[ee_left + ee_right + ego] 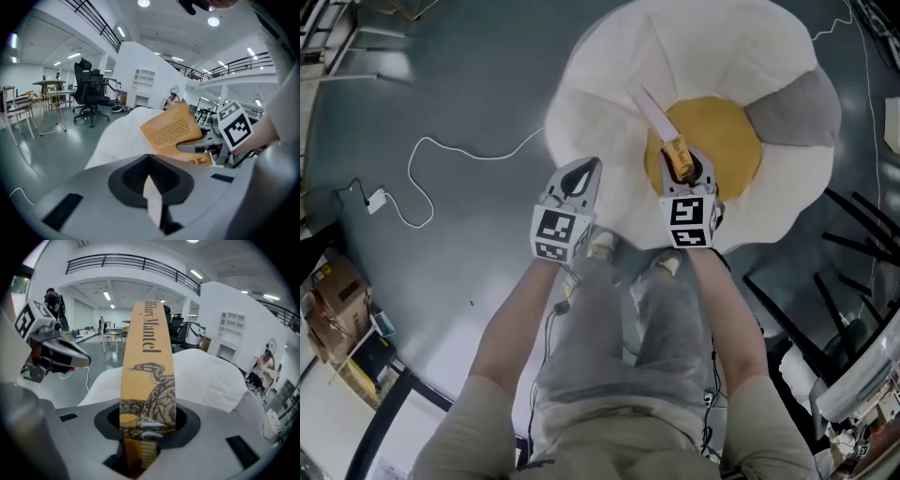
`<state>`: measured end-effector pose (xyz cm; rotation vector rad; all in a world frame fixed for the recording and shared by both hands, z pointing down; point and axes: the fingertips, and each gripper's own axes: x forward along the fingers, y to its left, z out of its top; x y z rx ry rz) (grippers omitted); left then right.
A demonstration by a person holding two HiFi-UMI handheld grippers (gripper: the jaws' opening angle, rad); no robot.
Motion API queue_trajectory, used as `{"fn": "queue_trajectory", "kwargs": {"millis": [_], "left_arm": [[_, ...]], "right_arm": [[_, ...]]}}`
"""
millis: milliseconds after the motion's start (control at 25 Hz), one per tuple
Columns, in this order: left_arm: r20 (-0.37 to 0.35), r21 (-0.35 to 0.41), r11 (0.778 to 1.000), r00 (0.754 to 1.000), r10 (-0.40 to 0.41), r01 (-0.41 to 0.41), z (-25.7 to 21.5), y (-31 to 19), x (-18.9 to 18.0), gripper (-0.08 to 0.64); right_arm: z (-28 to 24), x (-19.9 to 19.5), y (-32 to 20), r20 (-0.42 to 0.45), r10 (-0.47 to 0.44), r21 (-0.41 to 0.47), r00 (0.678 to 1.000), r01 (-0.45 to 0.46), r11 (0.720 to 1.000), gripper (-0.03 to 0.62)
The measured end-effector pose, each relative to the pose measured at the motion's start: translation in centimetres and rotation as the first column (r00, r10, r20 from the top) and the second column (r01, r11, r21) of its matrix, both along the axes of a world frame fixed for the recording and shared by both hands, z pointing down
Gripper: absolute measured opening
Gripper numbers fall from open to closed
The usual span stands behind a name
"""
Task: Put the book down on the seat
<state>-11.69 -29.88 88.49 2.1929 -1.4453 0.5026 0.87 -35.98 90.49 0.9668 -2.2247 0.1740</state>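
The seat (609, 84) is a big egg-shaped cushion, white with a yellow middle (727, 141) and a grey patch. My right gripper (684, 167) is shut on the orange book (660, 120), held edge-up over the yellow middle. In the right gripper view the book's spine (147, 366), printed with a snake, rises straight out of the jaws with the white seat (211, 376) behind it. My left gripper (577, 178) hangs over the seat's near edge, left of the book, shut with nothing in it. The left gripper view shows the book's cover (171, 129) in the right gripper (201, 147).
A white cable (441, 150) and plug (377, 199) lie on the grey floor to the left. Cardboard boxes (333, 300) stand at the far left. Black frame bars (844, 281) are close on the right. The person's legs (619, 347) stand at the seat's front edge.
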Motion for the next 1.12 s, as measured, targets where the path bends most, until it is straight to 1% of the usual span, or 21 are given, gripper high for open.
{"fn": "queue_trajectory", "kwargs": {"millis": [120, 240, 320, 440, 480, 560, 640, 720, 840, 920, 1000, 1040, 1120], "left_arm": [[-0.015, -0.029, 0.998, 0.998, -0.063, 0.062, 3.4, -0.1, -1.5, 0.009], [-0.029, -0.061, 0.993, 0.994, -0.107, 0.105, 6.1, 0.2, -2.7, 0.011], [-0.024, -0.08, 0.991, 0.993, -0.111, 0.109, 7.4, 0.6, -3.1, 0.011], [-0.015, -0.097, 0.991, 0.995, -0.097, 0.095, 8.5, 1.1, -3.5, 0.01], [-0.01, -0.099, 0.991, 0.996, -0.088, 0.087, 8.6, 1.3, -3.6, 0.011], [-0.004, -0.105, 0.992, 0.997, -0.077, 0.076, 8.6, 1.7, -3.8, 0.011], [-0.006, -0.109, 0.992, 0.997, -0.071, 0.07, 8.3, 2.0, -3.9, 0.01], [-0.004, -0.112, 0.991, 0.998, -0.069, 0.068, 7.8, 2.5, -4.0, 0.01], [-0.001, -0.12, 0.99, 0.998, -0.07, 0.069, 6.9, 3.2, -4.1, 0.01], [0.0, -0.123, 0.991, 0.998, -0.058, 0.058, 6.1, 3.6, -4.1, 0.01], [0.014, -0.126, 0.992, 0.999, -0.033, 0.034, 5.2, 4.1, -4.0, 0.011], [0.023, -0.127, 0.992, 1.0, -0.021, 0.023, 4.8, 4.3, -3.9, 0.011], [0.034, -0.128, 0.992, 0.999, -0.005, 0.009, 3.7, 4.9, -3.7, 0.011]], "right_arm": [[4.6, -0.7, 0.6, -0.102, -0.076, -0.003, 0.992, 0.076, 0.997, 0.152], [8.9, -1.3, 1.7, -0.161, -0.124, -0.04, 0.979, 0.119, 0.992, 0.152], [10.6, -2.2, 2.8, -0.189, -0.169, -0.057, 0.967, 0.161, 0.985, 0.155], [11.8, -4.0, 4.4, -0.244, -0.262, -0.07, 0.934, 0.253, 0.965, 0.162], [12.1, -4.6, 5.0, -0.24, -0.278, -0.093, 0.93, 0.263, 0.96, 0.195], [12.5, -5.5, 6.2, -0.183, -0.273, -0.159, 0.944, 0.246, 0.956, 0.25], [12.6, -6.2, 7.4, -0.1, -0.251, -0.227, 0.963, 0.224, 0.948, 0.296], [12.8, -6.7, 8.7, -0.054, -0.259, -0.272, 0.964, 0.235, 0.933, 0.343], [12.6, -7.0, 10.0, -0.039, -0.29, -0.307, 0.956, 0.264, 0.914, 0.357], [12.2, -7.0, 10.6, 0.018, -0.283, -0.37, 0.959, 0.269, 0.889, 0.37], [11.6, -6.9, 11.0, 0.1, -0.241, -0.444, 0.965, 0.261, 0.858, 0.379], [11.1, -6.7, 10.9, 0.136, -0.209, -0.472, 0.969, 0.248, 0.846, 0.379], [9.8, -6.0, 10.5, 0.173, -0.142, -0.506, 0.975, 0.212, 0.836, 0.379]]}}
